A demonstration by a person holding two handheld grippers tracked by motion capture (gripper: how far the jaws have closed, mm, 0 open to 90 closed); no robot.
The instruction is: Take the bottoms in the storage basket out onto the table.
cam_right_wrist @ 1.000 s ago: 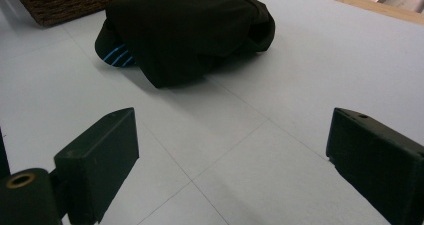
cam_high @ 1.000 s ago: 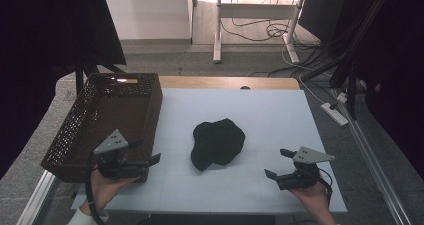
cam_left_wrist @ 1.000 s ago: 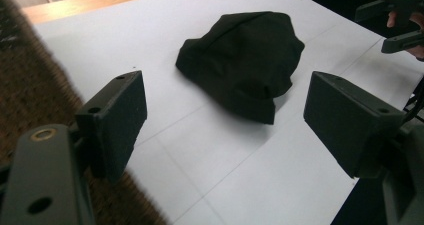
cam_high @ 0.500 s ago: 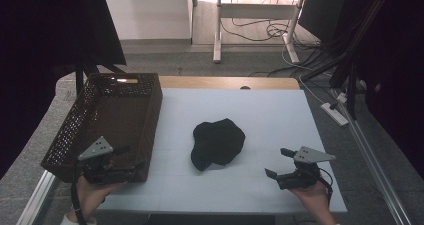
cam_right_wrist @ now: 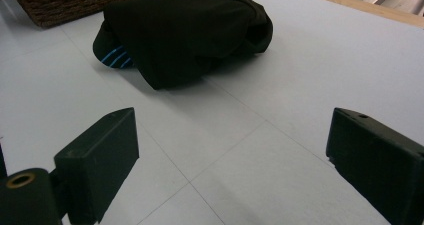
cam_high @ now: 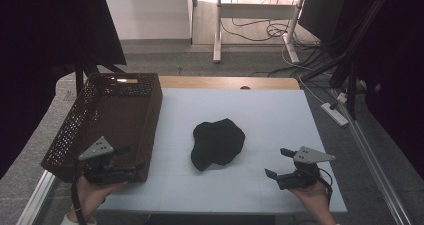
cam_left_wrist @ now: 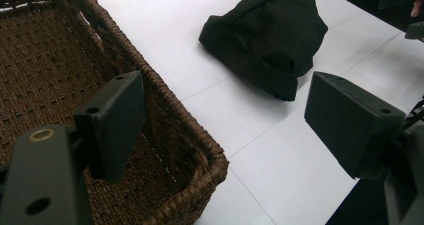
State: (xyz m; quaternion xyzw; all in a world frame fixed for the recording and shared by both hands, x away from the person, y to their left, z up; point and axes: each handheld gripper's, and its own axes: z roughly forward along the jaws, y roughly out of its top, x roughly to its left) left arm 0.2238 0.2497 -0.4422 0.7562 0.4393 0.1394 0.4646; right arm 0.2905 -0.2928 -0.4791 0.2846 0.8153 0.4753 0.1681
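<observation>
The left gripper (cam_high: 126,161) is held wide open, nothing between the jaws, right at the near corner of the woven brown basket (cam_high: 115,116). In the left gripper view (cam_left_wrist: 225,130) one jaw is seen over the basket's inside and the other out over the white tabletop (cam_high: 280,120), so the basket's near right corner sits pretty much in the gap. Whether the rim is actually being touched can't be made out. The gripper is carried by the person's left hand (cam_high: 92,195) at the bottom left of the high view.

The right gripper (cam_high: 279,164) is spread open too, empty, and is held just above the tabletop near its front right edge by the right hand (cam_high: 314,197). In the right gripper view (cam_right_wrist: 232,150) only bare white surface with faint grid lines is seen between the jaws.

A bundled black cloth (cam_high: 217,142) is found in the middle of the tabletop, between the two grippers and apart from both. From the right gripper view, the black cloth (cam_right_wrist: 185,32) is shown folded over on itself, with a bit of blue striping peeking out at its lower left edge. From the left gripper view the cloth (cam_left_wrist: 265,37) lies just beyond the basket's right wall (cam_left_wrist: 165,115), not touching it.

The basket is set along the tabletop's left edge, and looks empty as far as can be seen.
</observation>
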